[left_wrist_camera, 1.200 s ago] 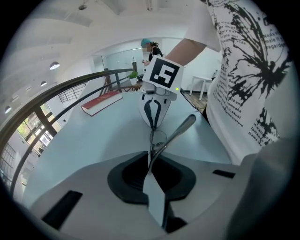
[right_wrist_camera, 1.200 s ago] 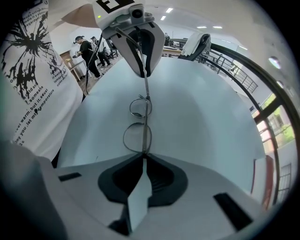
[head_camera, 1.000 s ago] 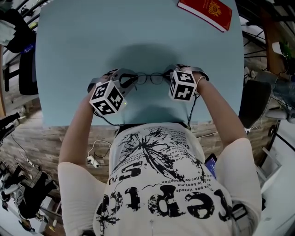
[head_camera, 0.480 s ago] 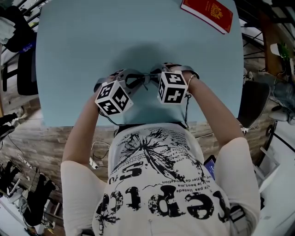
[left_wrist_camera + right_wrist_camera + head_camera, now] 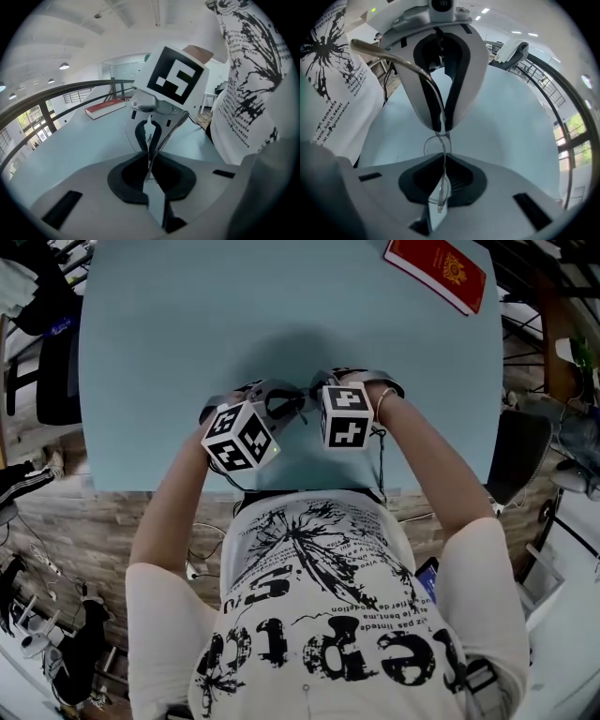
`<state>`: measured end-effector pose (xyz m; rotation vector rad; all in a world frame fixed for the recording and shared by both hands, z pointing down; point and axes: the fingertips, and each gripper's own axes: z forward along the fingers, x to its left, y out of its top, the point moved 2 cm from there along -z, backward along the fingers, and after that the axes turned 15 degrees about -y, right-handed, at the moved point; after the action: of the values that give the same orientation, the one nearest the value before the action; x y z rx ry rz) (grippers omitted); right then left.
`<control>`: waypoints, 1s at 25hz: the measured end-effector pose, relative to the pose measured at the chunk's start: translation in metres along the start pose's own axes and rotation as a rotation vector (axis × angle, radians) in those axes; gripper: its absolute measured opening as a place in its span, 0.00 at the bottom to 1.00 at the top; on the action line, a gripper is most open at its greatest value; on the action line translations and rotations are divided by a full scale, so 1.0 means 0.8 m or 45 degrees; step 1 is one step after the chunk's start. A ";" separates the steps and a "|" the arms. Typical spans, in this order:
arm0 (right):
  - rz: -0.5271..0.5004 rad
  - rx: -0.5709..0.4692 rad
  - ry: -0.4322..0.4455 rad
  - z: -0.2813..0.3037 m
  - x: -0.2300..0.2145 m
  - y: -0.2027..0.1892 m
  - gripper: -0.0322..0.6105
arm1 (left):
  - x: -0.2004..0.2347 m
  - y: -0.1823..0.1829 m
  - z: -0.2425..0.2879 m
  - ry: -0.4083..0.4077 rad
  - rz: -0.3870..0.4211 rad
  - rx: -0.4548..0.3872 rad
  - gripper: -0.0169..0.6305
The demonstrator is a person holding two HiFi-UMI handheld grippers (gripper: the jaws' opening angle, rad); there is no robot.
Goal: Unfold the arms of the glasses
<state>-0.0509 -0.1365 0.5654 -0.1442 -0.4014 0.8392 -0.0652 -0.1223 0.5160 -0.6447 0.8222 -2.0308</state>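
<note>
The thin-framed glasses hang between my two grippers, just above the pale blue table. My left gripper is shut on a thin part of the frame. The right gripper faces it tip to tip; its jaws have just been closing and now pinch the wire rim. One bronze arm of the glasses sticks out sideways toward the person's shirt, also seen as the arm in the left gripper view. In the head view both marker cubes hide most of the glasses.
A red book lies at the table's far right corner. A dark chair stands off the left edge, another dark seat off the right. The person's body is close against the near table edge.
The right gripper has slid left, closer to the left gripper. The glasses front, plainly visible between them a second ago, is now mostly covered by the grippers.
</note>
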 end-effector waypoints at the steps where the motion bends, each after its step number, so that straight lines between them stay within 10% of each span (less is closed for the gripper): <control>1: -0.012 -0.002 -0.004 -0.002 0.000 0.000 0.09 | -0.001 -0.001 0.001 -0.003 0.000 0.006 0.08; 25: 0.125 -0.253 -0.327 -0.108 -0.012 -0.046 0.09 | -0.009 -0.006 0.009 -0.045 0.069 0.124 0.08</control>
<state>0.0037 -0.1655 0.4942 -0.2429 -0.7244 0.9170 -0.0592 -0.1163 0.5235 -0.5956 0.7087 -1.9918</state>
